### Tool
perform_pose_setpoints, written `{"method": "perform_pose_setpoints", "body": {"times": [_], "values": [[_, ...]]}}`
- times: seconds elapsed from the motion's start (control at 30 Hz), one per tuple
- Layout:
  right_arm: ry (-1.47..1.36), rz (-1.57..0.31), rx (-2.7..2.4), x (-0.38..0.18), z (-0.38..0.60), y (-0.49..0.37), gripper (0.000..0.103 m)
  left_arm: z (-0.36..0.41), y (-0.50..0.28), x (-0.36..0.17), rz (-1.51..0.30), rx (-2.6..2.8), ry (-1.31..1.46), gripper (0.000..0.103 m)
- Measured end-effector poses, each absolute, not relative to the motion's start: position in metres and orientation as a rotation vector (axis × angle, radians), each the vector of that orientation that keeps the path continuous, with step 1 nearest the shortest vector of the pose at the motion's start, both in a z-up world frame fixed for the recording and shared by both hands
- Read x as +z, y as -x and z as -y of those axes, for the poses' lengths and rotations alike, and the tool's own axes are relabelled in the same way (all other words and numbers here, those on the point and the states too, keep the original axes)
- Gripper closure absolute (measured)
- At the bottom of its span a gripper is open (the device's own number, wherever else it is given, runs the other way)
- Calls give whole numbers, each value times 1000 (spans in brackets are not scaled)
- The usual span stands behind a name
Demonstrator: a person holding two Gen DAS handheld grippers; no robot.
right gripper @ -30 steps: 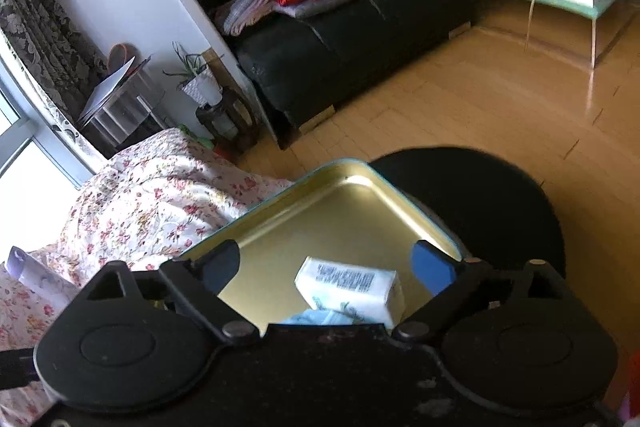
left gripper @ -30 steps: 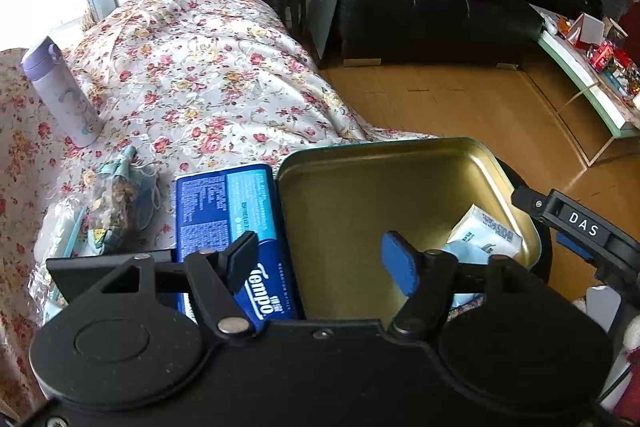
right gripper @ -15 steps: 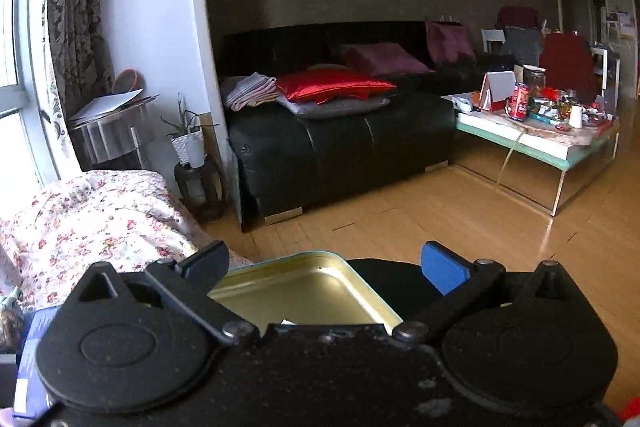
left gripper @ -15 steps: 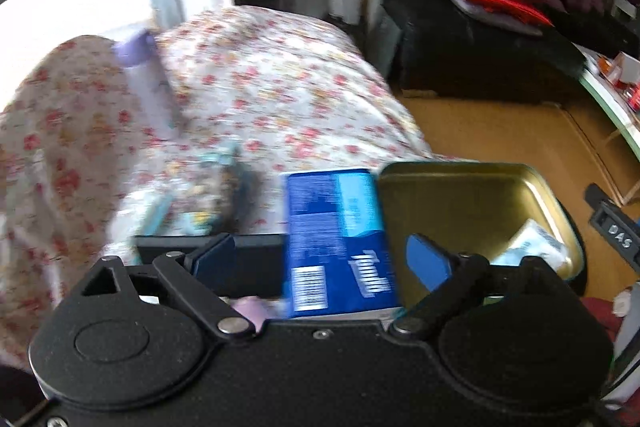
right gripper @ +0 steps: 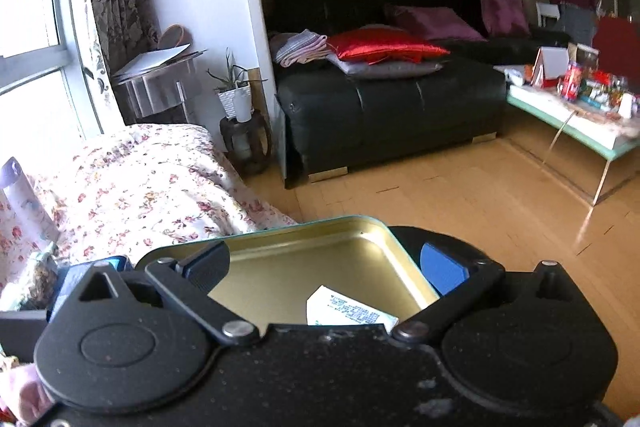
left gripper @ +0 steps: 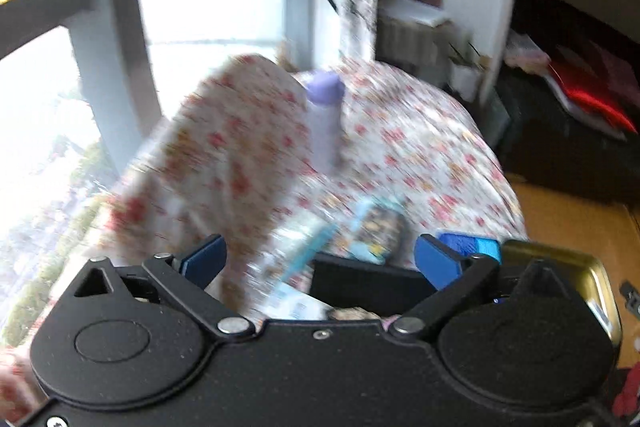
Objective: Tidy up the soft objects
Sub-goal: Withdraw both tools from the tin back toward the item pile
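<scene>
The tin [right gripper: 320, 259] is gold inside with a teal rim, and the packet [right gripper: 348, 311] in it is white with dark print; left of the tin lies a cloth [right gripper: 152, 187] of white strewn with small red and pink flowers, on which a lilac-capped pale bottle [right gripper: 24, 203] stands. Beyond the tin, on the tan wood floor [right gripper: 460, 195], the sofa [right gripper: 384, 107] is black, bearing a shiny red cushion [right gripper: 384, 47], a grey one under it and purple ones behind. Both grippers are black with blue pads [right gripper: 444, 267].
</scene>
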State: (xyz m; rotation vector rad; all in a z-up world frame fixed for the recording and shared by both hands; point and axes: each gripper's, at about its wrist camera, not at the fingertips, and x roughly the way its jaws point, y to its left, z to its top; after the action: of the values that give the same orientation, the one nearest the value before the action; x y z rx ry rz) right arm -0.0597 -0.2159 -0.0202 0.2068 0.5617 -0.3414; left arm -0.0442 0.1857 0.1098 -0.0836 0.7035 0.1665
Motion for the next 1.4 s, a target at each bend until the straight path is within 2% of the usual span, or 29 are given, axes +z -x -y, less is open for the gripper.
{"method": "perform_pose_setpoints", "body": {"times": [0.17, 0.27, 0.53, 0.8, 0.93, 1.4], "values": [[-105, -581, -295, -12, 192, 63, 0, -204, 61, 128, -633, 216, 78, 4], [-147, -640, -233, -12, 176, 71, 0, -210, 62, 126, -617, 250, 64, 4], [-217, -661, -98, -21, 121, 100, 0, -216, 50, 83, -701, 265, 82, 4], [-131, -757, 130, -35, 63, 114, 2, -210, 35, 37, -841, 158, 129, 4], [-117, -826, 164, -50, 48, 111, 6, -205, 28, 18, -916, 171, 108, 4], [-96, -1012, 190, -98, 25, 101, 25, -176, 7, -14, -1001, 119, -2, 4]]}}
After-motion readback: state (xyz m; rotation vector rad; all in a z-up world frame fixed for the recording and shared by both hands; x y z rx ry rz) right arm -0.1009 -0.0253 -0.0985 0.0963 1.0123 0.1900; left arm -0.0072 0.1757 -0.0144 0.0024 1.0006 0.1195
